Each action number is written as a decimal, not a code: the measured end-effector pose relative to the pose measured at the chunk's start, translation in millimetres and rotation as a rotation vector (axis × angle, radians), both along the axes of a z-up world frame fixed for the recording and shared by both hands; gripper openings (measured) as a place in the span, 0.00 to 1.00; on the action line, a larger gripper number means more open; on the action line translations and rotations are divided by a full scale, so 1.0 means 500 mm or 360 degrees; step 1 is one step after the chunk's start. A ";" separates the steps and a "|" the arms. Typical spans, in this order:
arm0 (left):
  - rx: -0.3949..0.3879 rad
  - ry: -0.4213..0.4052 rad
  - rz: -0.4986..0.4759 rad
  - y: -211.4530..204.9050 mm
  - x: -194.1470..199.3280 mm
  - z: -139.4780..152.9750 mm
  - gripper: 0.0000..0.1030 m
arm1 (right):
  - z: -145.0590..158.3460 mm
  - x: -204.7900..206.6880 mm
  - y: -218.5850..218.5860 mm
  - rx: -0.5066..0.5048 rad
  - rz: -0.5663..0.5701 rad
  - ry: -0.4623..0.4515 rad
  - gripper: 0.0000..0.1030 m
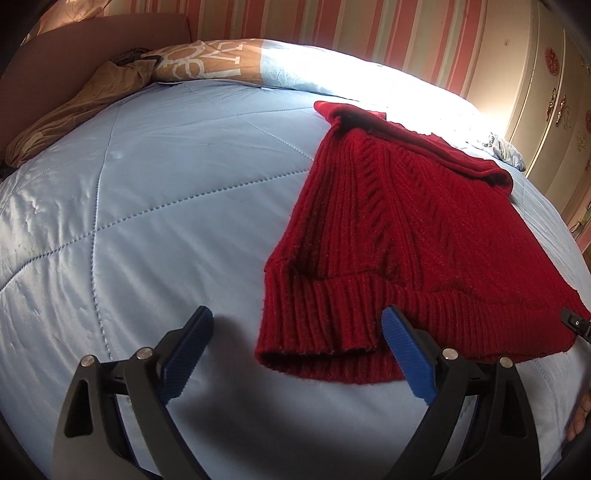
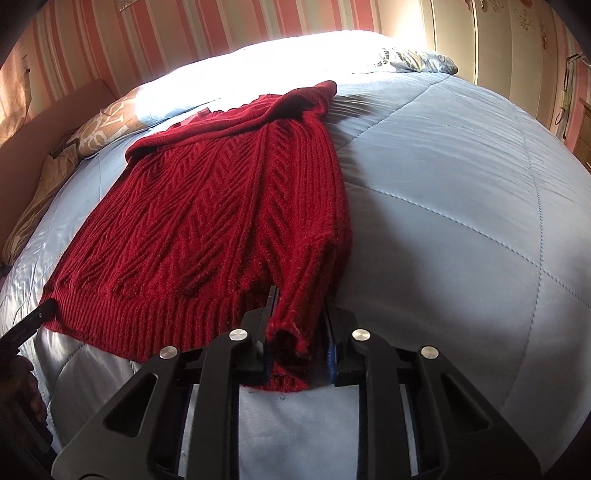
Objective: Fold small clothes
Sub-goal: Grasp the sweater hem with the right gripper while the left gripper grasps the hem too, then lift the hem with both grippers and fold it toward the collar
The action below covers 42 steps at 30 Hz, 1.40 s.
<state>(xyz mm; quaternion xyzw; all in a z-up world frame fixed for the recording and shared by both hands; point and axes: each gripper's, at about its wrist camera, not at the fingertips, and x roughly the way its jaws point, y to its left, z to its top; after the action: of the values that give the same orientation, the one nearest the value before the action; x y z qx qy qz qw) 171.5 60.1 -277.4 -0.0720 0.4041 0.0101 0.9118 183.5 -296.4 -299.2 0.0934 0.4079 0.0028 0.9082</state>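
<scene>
A red cable-knit sweater (image 1: 417, 229) lies flat on the light blue quilt (image 1: 147, 206), its ribbed hem toward me. My left gripper (image 1: 297, 317) is open just above the quilt, and the hem's left corner (image 1: 317, 343) lies between its blue pads without being pressed. In the right wrist view my right gripper (image 2: 300, 299) is shut on a bunched fold of the sweater (image 2: 207, 206) at the hem's right corner, red knit squeezed between the jaws. The left gripper's black tip (image 2: 37, 317) shows at the hem's other corner.
Patterned pillows (image 1: 207, 61) and a brown cloth (image 1: 74, 110) lie at the head of the bed by a brown headboard (image 1: 92, 40). A striped wall (image 1: 332, 22) is behind, and a cream wardrobe (image 1: 546, 92) stands to the right. A hand (image 2: 18, 387) shows at the left edge.
</scene>
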 end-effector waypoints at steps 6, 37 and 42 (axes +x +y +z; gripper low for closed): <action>-0.0064 -0.0019 -0.0044 -0.013 0.011 -0.001 0.91 | 0.000 -0.003 -0.003 0.0012 0.0010 -0.0004 0.17; -0.0154 -0.0086 -0.0014 -0.028 -0.030 0.045 0.14 | 0.029 -0.047 -0.030 0.0067 0.0011 -0.0059 0.06; -0.0090 -0.0058 -0.0025 -0.030 -0.065 0.061 0.14 | 0.039 -0.086 -0.028 0.0050 0.0013 -0.0035 0.06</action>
<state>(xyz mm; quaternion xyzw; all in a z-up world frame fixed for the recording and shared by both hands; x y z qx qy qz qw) 138.8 44.9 -246.8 -0.0947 0.3882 -0.0097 0.9166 140.3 -310.2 -279.8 0.1060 0.3982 0.0140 0.9111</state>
